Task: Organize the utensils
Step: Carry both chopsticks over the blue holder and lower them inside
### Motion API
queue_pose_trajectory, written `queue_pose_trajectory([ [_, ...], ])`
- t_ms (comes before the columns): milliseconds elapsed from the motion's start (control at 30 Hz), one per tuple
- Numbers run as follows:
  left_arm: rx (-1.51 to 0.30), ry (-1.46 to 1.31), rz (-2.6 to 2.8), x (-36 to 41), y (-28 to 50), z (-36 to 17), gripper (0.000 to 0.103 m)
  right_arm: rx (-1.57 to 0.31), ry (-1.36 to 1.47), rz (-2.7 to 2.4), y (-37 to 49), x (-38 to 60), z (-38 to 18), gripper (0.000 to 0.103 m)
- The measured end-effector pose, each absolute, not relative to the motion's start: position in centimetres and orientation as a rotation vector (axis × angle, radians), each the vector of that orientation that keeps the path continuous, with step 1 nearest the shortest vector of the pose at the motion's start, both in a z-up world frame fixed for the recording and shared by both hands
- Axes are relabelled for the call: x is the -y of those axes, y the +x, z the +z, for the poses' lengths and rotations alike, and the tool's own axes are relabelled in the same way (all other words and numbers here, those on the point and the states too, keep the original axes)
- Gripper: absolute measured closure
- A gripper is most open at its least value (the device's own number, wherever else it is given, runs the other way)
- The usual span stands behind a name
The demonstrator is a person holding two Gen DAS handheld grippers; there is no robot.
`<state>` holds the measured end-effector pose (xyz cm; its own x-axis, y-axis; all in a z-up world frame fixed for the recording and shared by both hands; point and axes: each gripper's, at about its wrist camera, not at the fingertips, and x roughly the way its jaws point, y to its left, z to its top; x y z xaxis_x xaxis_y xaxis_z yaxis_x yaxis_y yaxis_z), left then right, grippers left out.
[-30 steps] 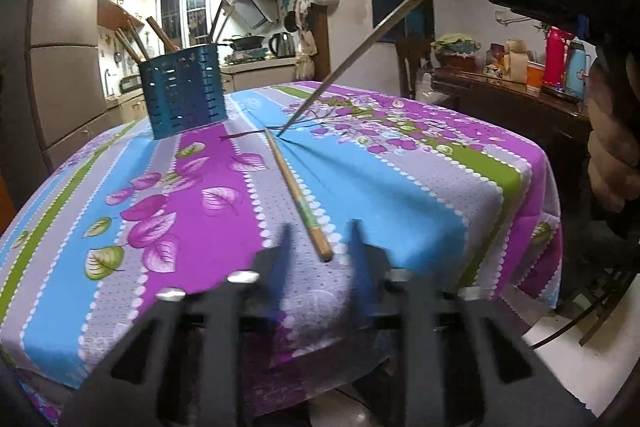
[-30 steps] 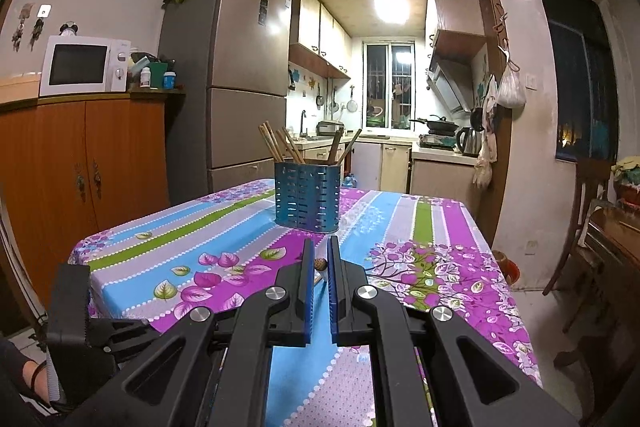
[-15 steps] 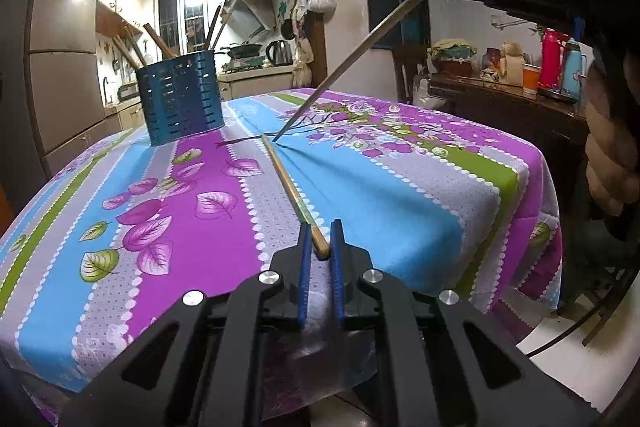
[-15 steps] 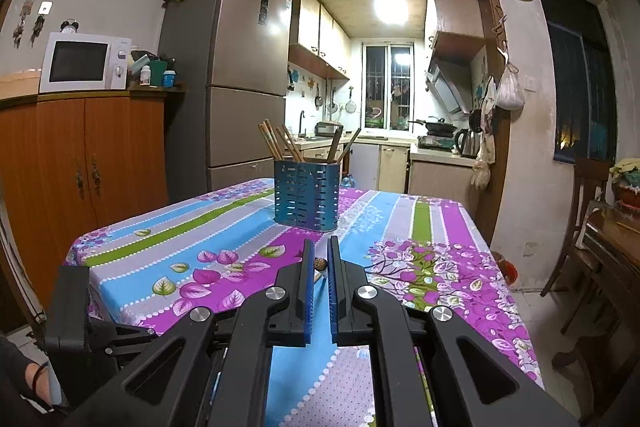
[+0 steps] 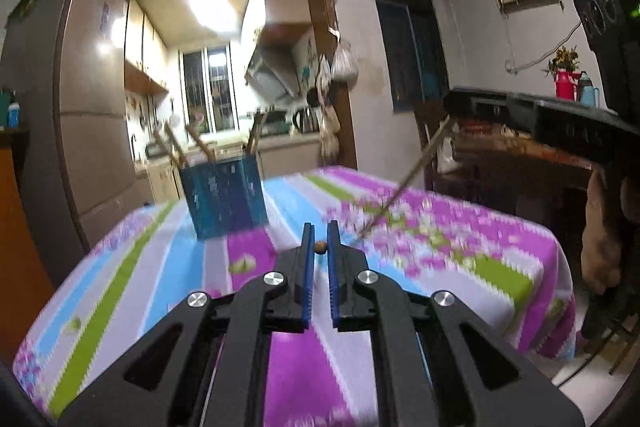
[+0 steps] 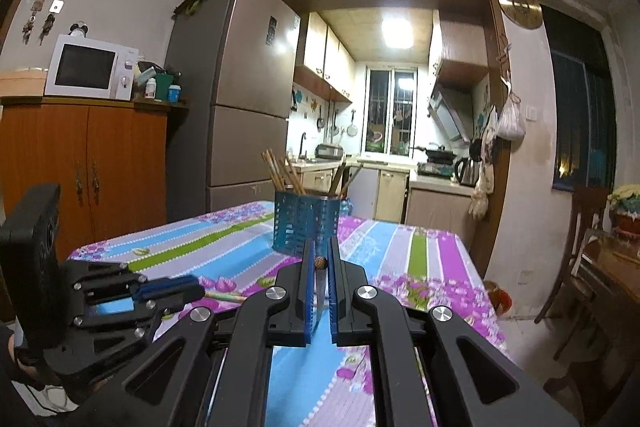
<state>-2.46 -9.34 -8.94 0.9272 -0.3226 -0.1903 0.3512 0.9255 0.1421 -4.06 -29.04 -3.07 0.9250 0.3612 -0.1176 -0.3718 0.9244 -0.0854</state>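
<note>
A: Left wrist view. Report the state of the fingers.

B: The left gripper [image 5: 319,233] has its fingers closed on a chopstick [image 5: 319,247]. Only the chopstick's round butt end shows, seated between the two blue pads near their tips. The view is blurred by motion.

A: Position of the holder relative to those fingers?

B: The blue utensil holder [image 5: 222,200] stands on the tabletop [image 5: 508,247] ahead of the fingertips and to their left, well apart from them. Several chopsticks stand in it, leaning outward. To the right of the fingertips, a second chopstick [image 5: 404,187] slants down from the right gripper [image 5: 454,107] toward the tabletop.

A: Right wrist view. Same items.

B: The right gripper [image 6: 319,255] has its fingers closed on the second chopstick [image 6: 320,263]; its butt end sits between the pads near the tips and the shaft runs down between the pads. The utensil holder [image 6: 306,223] stands directly ahead of the fingertips, apart from them. The left gripper [image 6: 200,291] is low and to the left of the fingers, with its chopstick [image 6: 224,296] projecting level from its pads, above the tabletop [image 6: 432,259].
</note>
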Motion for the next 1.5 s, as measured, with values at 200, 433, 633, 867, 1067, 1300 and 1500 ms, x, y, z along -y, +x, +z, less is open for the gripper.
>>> queue_pose_trajectory([
  [200, -0.107, 0.178, -0.35, 10.9, 0.1, -7.0, 0.098, -0.085, -0.093, 0.369, -2.3, 30.2, -1.2, 0.096],
  [433, -0.062, 0.155, -0.338, 11.4, 2.0, -4.5, 0.098, -0.091, -0.075, 0.381, 0.6, 31.0, 0.5, 0.096],
  [633, -0.017, 0.187, -0.341, 11.6, 1.5, -2.2, 0.098, -0.078, -0.08, 0.396, 2.0, 30.9, 2.2, 0.096],
  [867, -0.018, 0.196, -0.356, 9.9, 2.0, 1.2, 0.098, -0.061, -0.09, 0.427, 3.3, 30.1, 5.4, 0.096],
  [1067, 0.001, 0.18, -0.32, 6.7, 4.2, 6.7, 0.098, -0.024, -0.116, 0.45, 4.5, 28.7, 9.8, 0.096],
  [1300, 0.03, 0.144, -0.279, 3.8, 7.2, 13.0, 0.098, -0.02, -0.066, 0.481, 8.3, 27.5, 15.4, 0.096],
  [1500, 0.056, 0.132, -0.244, 2.6, 10.5, 17.1, 0.098, -0.017, -0.048, 0.498, 12.3, 25.8, 19.5, 0.096],
])
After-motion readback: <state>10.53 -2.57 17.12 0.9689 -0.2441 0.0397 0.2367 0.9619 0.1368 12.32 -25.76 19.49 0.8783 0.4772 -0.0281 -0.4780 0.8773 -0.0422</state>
